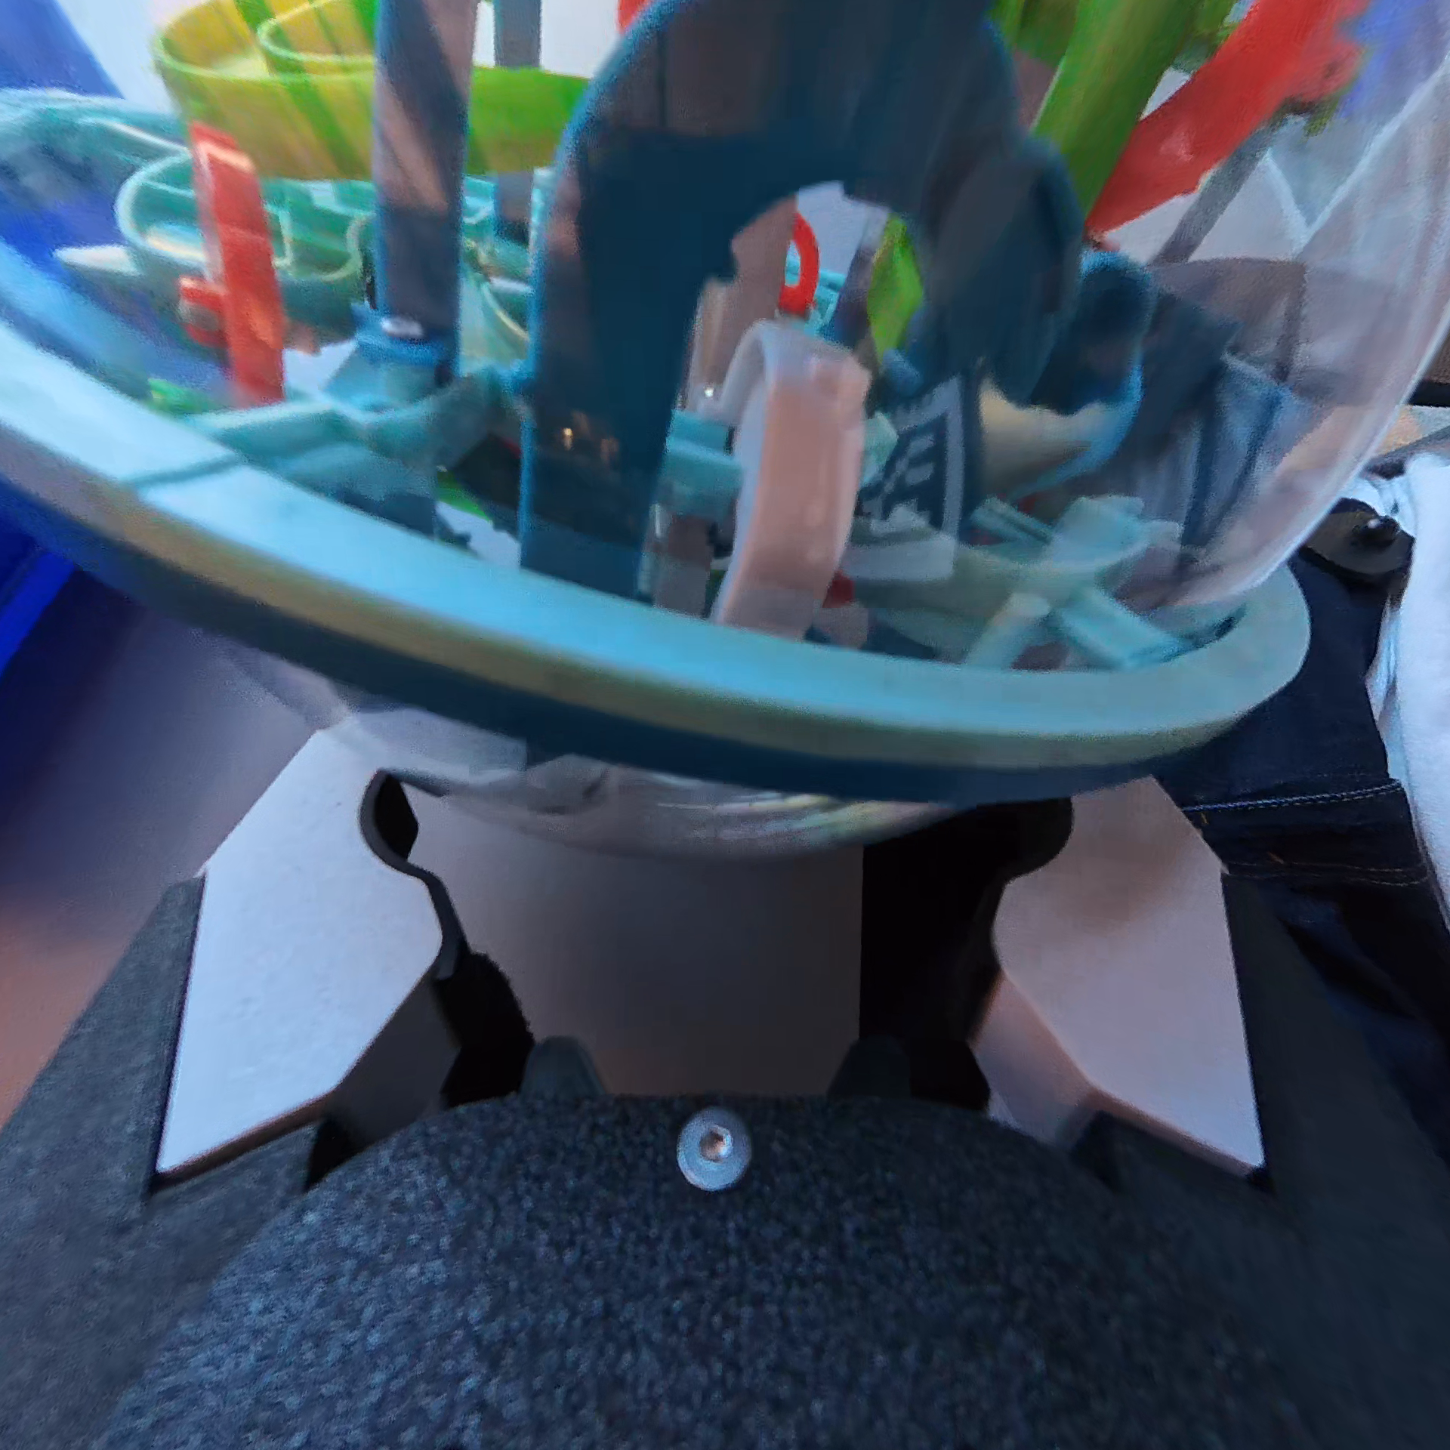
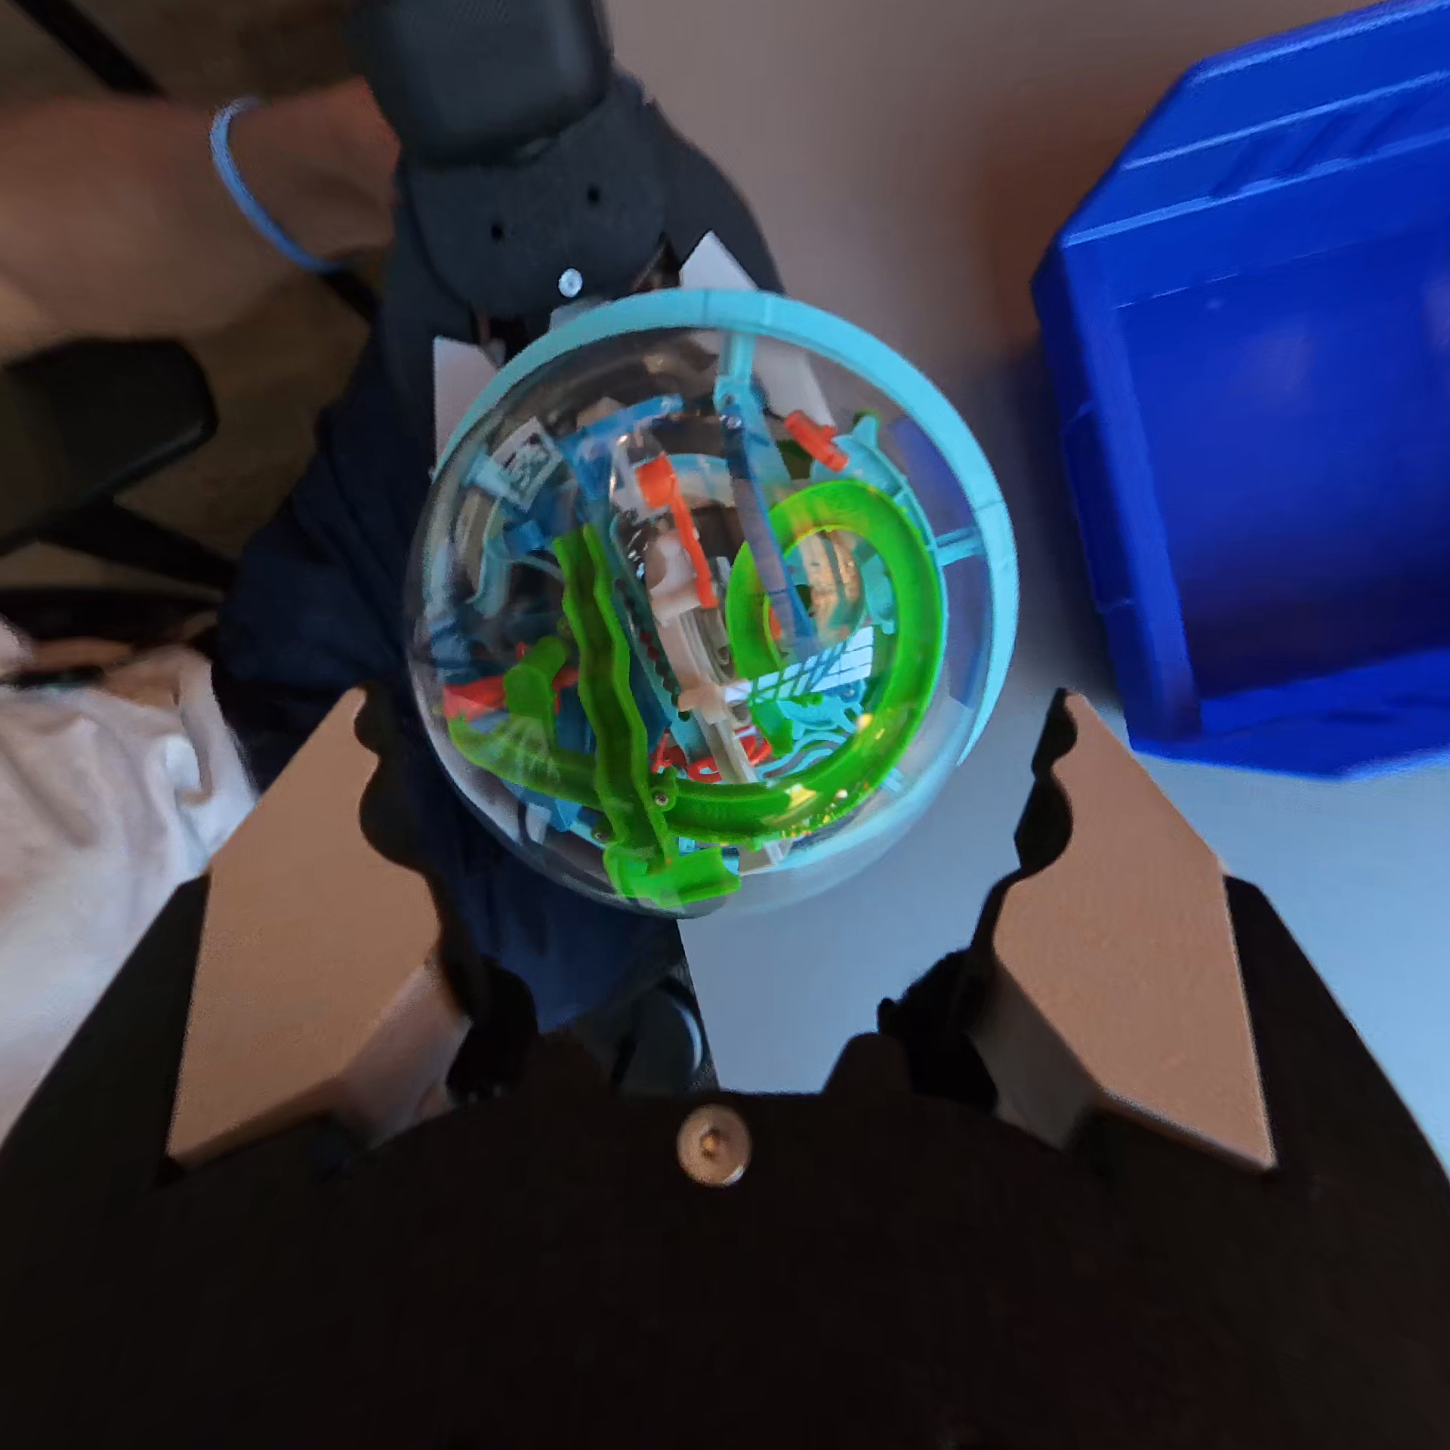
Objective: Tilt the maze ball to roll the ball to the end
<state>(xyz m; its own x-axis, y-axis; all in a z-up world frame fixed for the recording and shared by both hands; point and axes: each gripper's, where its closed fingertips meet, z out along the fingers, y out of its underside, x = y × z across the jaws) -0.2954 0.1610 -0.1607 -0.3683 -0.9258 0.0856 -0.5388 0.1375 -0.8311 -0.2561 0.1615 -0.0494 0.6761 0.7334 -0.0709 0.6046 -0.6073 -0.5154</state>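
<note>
The maze ball [image 1: 706,392] is a clear sphere with a pale blue ring around its middle and green, red and blue tracks inside. It fills the top of the left wrist view. My left gripper [image 1: 714,816] is shut on its lower dome, with one finger on each side under the ring. In the right wrist view the maze ball [image 2: 706,604] is seen from above, held up by the left gripper [image 2: 549,235] behind it. My right gripper [image 2: 714,706] is open, with its fingertips on either side of the sphere and not touching it. I cannot make out the small ball inside.
A blue plastic bin [image 2: 1255,392] stands on the white table [image 2: 863,981] to the right. A person's hand with a blue wristband [image 2: 157,196] holds the left gripper. Dark trousers [image 2: 314,588] and white cloth [image 2: 94,785] lie on the left.
</note>
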